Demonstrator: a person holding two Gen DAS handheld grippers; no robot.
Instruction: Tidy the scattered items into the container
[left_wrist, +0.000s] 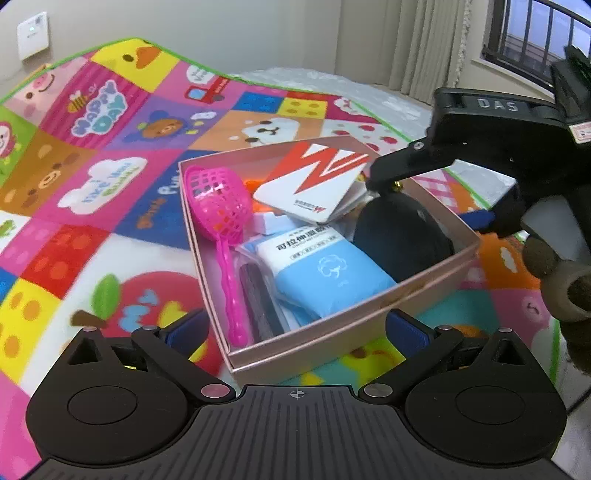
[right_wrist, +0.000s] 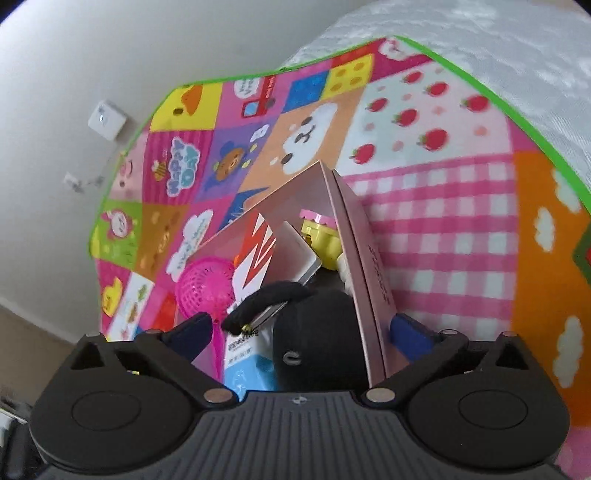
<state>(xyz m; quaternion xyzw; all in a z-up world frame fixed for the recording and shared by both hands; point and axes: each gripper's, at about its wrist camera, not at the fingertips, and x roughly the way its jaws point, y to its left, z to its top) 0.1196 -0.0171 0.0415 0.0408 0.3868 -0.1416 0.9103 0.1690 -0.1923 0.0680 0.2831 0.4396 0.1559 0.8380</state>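
Note:
An open pink box (left_wrist: 332, 332) lies on a colourful play mat (left_wrist: 92, 177). Inside are a pink slotted scoop (left_wrist: 218, 206), a white carton with a red zigzag (left_wrist: 314, 181), a blue-and-white packet (left_wrist: 325, 273) and a black cap (left_wrist: 402, 236). My left gripper (left_wrist: 297, 328) is open, and the box's near corner lies between its fingers. My right gripper (left_wrist: 424, 199) is open over the box's right side. In the right wrist view it (right_wrist: 303, 332) straddles the box wall (right_wrist: 369, 280), with the black cap (right_wrist: 317, 332) between the fingers and untouched by the pads. A yellow item (right_wrist: 321, 236) is partly hidden behind the carton (right_wrist: 258, 251).
The mat covers a bed with a pale bedspread (left_wrist: 369, 88) beyond its green edge. A wall with a white switch plate (left_wrist: 33, 35) stands behind, and a curtain and barred window (left_wrist: 535, 37) are at the back right. A brown fuzzy shape (left_wrist: 565, 288) sits at the right edge.

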